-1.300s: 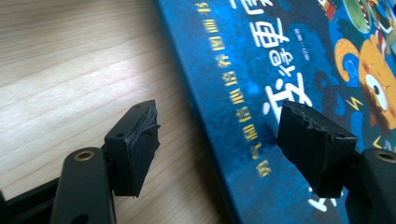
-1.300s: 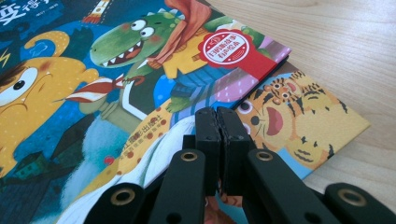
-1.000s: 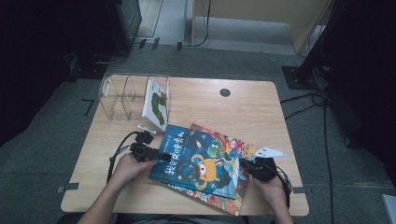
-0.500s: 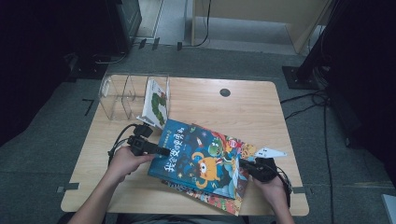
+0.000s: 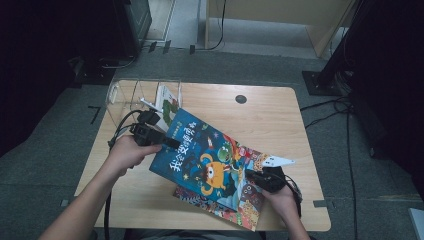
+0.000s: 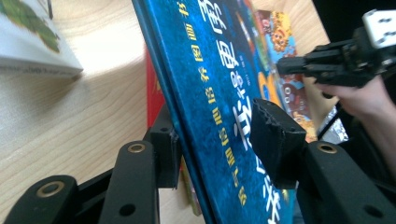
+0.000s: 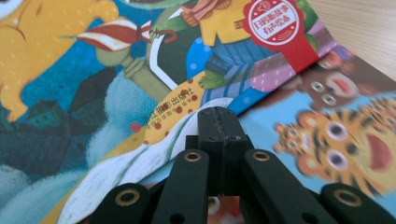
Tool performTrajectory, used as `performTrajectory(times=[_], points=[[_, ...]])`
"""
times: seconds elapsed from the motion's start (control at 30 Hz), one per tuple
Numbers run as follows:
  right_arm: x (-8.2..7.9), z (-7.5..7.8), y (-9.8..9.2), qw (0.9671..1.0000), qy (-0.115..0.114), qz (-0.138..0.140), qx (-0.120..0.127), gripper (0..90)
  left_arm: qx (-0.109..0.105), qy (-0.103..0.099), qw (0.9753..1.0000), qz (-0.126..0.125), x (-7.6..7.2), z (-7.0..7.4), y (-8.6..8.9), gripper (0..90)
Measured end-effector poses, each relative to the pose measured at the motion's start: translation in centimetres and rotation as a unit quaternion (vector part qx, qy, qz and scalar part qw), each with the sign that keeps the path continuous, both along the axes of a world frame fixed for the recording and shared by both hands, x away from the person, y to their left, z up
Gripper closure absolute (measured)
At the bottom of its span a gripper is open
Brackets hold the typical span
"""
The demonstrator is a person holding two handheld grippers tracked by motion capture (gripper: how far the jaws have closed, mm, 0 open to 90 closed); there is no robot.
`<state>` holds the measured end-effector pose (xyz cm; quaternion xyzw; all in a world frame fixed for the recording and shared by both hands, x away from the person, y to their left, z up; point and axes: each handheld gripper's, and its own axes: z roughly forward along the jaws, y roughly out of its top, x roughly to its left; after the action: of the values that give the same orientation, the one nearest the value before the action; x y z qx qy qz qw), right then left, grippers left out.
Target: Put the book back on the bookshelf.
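A blue picture book (image 5: 210, 155) with an orange monster on its cover lies slanted across the table, its left edge raised. My left gripper (image 5: 172, 143) is shut on that edge; in the left gripper view the jaws (image 6: 217, 128) stand on either side of the book (image 6: 224, 70). My right gripper (image 5: 251, 176) is shut, its tips (image 7: 217, 114) resting on the book's lower right corner (image 7: 93, 93). Under it lies a second book (image 5: 235, 207) with cartoon animals (image 7: 336, 135).
A clear plastic holder (image 5: 125, 95) stands at the table's back left, with a green and white book (image 5: 167, 102) leaning in it. A black grommet (image 5: 241, 99) sits in the wooden table (image 5: 280, 120). Cables trail from both grippers.
My left gripper has lifted the blue book's left edge and carried it back toward the clear holder. The right gripper has stayed at the book's lower right corner.
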<state>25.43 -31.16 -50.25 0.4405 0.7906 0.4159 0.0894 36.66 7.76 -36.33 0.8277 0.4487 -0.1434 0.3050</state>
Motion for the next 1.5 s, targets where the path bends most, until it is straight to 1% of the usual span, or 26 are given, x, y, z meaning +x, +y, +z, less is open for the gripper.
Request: performTrajectory(times=[0.03,0.07,0.1,0.17,0.2,0.23,0.3,0.33,0.37,0.4,0.5,0.57,0.63,0.8,0.83,0.87,0.93,1.03,1.07,1.1,1.23,1.27,1.3,1.37,1.47,1.5], points=[[0.3,0.0,0.6,1.0,-0.003,0.007,-0.001,90.0,-0.004,0.013,0.9999,-0.006,0.3,0.8,-0.2,57.3],[0.5,0.0,0.9,0.9999,-0.004,0.011,0.0,90.0,-0.004,0.013,0.9999,-0.006,0.3,0.8,-0.2,59.7],[0.7,0.0,1.2,0.9999,-0.003,0.015,0.0,90.0,-0.009,0.022,0.9996,-0.014,0.6,1.5,-0.6,61.1],[0.8,-0.1,1.6,0.9998,-0.004,0.02,0.004,90.0,-0.003,0.024,0.9995,-0.019,0.7,1.8,-1.0,61.7],[1.1,-0.1,2.5,0.9996,-0.006,0.029,0.001,90.0,-0.002,0.018,0.9993,-0.033,0.9,2.7,-1.4,65.0],[1.1,-0.1,2.5,0.9996,-0.006,0.029,0.001,90.0,-0.002,0.018,0.9993,-0.033,0.9,2.7,-1.4,67.5],[1.5,0.1,3.9,0.999,-0.016,0.039,-0.015,88.5,-0.009,0.012,0.9992,-0.038,1.2,3.8,-1.4,71.5],[1.6,0.1,4.4,0.9988,-0.017,0.043,-0.017,88.7,0.006,0.007,0.9991,-0.041,1.5,4.8,-1.7,72.1],[1.7,0.2,4.9,0.9985,-0.017,0.046,-0.023,88.8,0.006,0.007,0.9991,-0.041,1.5,4.8,-1.7,72.1],[1.8,0.2,5.3,0.9981,-0.023,0.051,-0.027,88.9,0.027,0.006,0.9987,-0.042,1.8,5.6,-2.2,72.2],[2.1,0.3,6.2,0.9972,-0.028,0.06,-0.036,88.8,0.031,0.007,0.9986,-0.042,2.2,6.1,-2.7,75.3],[2.3,0.3,6.4,0.9965,-0.031,0.064,-0.044,86.4,0.026,0.024,0.9984,-0.044,2.7,6.5,-3.1,77.6],[2.4,0.4,6.2,0.9964,-0.028,0.068,-0.043,80.9,0.034,0.043,0.9973,-0.048,3.1,6.8,-3.1,78.4],[2.2,0.9,5.2,0.9966,-0.036,0.061,-0.042,77.2,0.02,0.067,0.9964,-0.048,3.6,7.4,-2.5,82.7],[2.2,1.0,4.8,0.9971,-0.039,0.054,-0.037,76.5,0.007,0.071,0.9961,-0.052,3.5,7.7,-2.1,82.7],[2.3,1.1,4.2,0.9977,-0.04,0.046,-0.029,76.0,0.012,0.065,0.996,-0.061,3.3,8.1,-1.8,82.3],[2.4,1.3,3.4,0.9984,-0.042,0.032,-0.02,74.5,0.021,0.066,0.9962,-0.054,2.7,8.6,-0.9,82.2],[2.5,1.3,3.3,0.9984,-0.044,0.028,-0.021,71.8,0.018,0.061,0.9968,-0.048,2.2,9.1,0.4,81.2],[2.5,1.3,3.5,0.9983,-0.047,0.029,-0.021,68.2,0.016,0.058,0.9974,-0.04,1.8,9.4,1.7,81.0],[2.5,1.3,3.6,0.9982,-0.048,0.029,-0.021,66.1,0.016,0.058,0.9974,-0.04,1.8,9.4,1.7,80.9],[2.8,1.1,4.1,0.9981,-0.049,0.031,-0.023,64.3,0.004,0.059,0.9982,-0.003,0.7,9.6,5.7,81.2],[2.8,1.1,4.1,0.9981,-0.049,0.031,-0.023,64.3,0.004,0.059,0.9982,-0.003,0.7,9.6,5.7,81.4],[3.0,1.0,4.2,0.9979,-0.051,0.03,-0.026,61.6,0.007,0.056,0.9984,0.011,0.3,9.7,7.0,81.4],[3.2,0.9,4.2,0.9976,-0.059,0.026,-0.024,58.7,0.007,0.052,0.9983,0.025,-0.1,9.8,8.2,81.1],[3.6,0.6,4.3,0.9975,-0.06,0.026,-0.027,56.2,0.007,0.048,0.9978,0.045,-0.6,9.8,10.0,80.8],[3.6,0.6,4.3,0.9975,-0.06,0.026,-0.027,56.2,0.007,0.048,0.9978,0.045,-0.6,9.8,10.0,80.9]])
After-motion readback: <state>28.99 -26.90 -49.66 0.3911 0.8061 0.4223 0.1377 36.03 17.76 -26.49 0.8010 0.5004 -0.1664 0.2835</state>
